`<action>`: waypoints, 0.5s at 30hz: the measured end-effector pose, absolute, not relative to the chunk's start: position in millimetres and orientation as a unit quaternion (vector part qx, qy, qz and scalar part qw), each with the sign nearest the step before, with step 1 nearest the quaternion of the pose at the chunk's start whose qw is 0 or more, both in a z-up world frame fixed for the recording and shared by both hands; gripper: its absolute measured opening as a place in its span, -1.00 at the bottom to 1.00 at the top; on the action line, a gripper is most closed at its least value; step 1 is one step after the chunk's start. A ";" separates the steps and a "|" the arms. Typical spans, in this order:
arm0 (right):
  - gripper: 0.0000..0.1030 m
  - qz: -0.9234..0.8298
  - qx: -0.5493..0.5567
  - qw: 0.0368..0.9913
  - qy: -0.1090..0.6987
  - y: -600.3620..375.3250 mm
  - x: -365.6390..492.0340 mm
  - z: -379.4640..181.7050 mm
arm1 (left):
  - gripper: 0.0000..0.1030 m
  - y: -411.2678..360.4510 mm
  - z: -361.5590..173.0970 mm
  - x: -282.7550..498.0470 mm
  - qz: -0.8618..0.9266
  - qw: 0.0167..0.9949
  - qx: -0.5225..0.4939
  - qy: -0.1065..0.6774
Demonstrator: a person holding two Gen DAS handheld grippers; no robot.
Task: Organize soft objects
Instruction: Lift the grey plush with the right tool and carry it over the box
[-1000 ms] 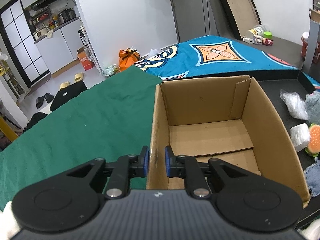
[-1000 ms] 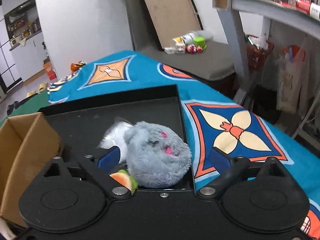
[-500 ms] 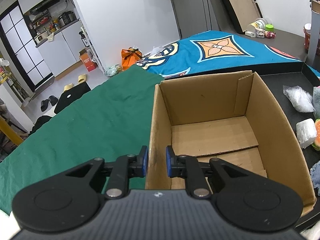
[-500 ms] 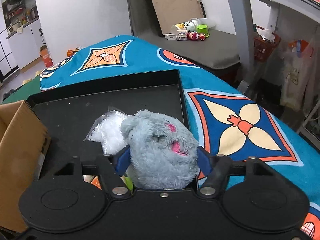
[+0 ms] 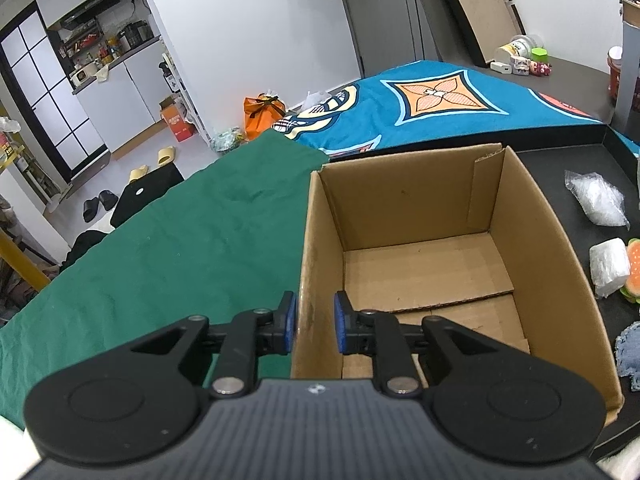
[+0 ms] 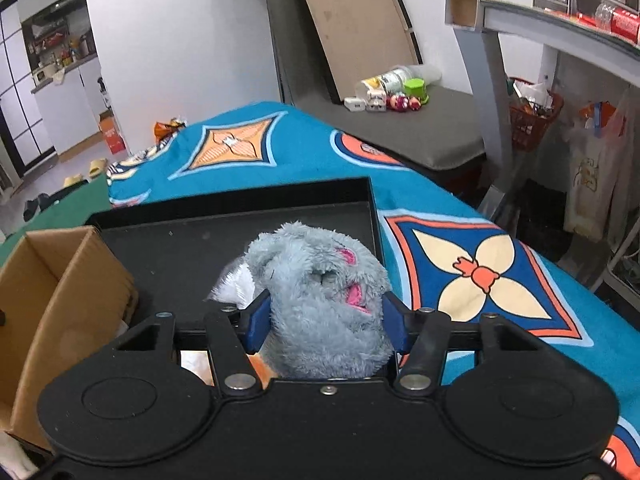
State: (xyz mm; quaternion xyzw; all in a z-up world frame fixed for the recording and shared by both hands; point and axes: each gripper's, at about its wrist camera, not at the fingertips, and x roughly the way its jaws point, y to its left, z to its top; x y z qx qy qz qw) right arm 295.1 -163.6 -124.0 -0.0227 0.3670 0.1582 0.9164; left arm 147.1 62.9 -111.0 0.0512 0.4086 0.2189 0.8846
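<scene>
Right gripper (image 6: pixel 326 320): blue pads pressed into both flanks of the grey plush toy (image 6: pixel 320 296), jaws closing on it. Lower part of the toy hidden behind the black gripper body; under it only an orange scrap visible, hard to identify. Behind the toy a white crinkled bag (image 6: pixel 236 284), mostly covered. Toy held over the near part of the black tray (image 6: pixel 240 200), face with pink marks turned up and to the right; no clear long axis, shape nearly round.

Left gripper (image 5: pixel 315 322): pads standing on either side of the left wall of the cardboard box (image 5: pixel 424 264), a narrow gap visible on the inner side, jaws opening slightly. Box open, inside bare. At the right edge, cut off: burger toy (image 5: pixel 632 272), white packet (image 5: pixel 608 264), blue cloth (image 5: pixel 630 350).

Compared with one second ago: right pads were wide apart beside the toy, now clamped, and toy sitting higher in the view. Left side unchanged.
</scene>
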 end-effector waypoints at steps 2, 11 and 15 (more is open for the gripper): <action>0.07 0.159 -0.021 0.919 0.360 -162.5 292.6 -118.4 | -0.60 62.2 -109.4 145.9 0.220 0.885 0.054 0.407; 0.07 0.178 -0.012 0.928 0.328 -147.8 280.5 -90.2 | -0.35 63.0 -107.2 140.6 0.214 0.888 0.045 0.405; 0.07 0.192 -0.009 0.929 0.317 -136.5 274.4 -79.5 | -0.31 63.9 -106.2 138.3 0.212 0.890 0.038 0.402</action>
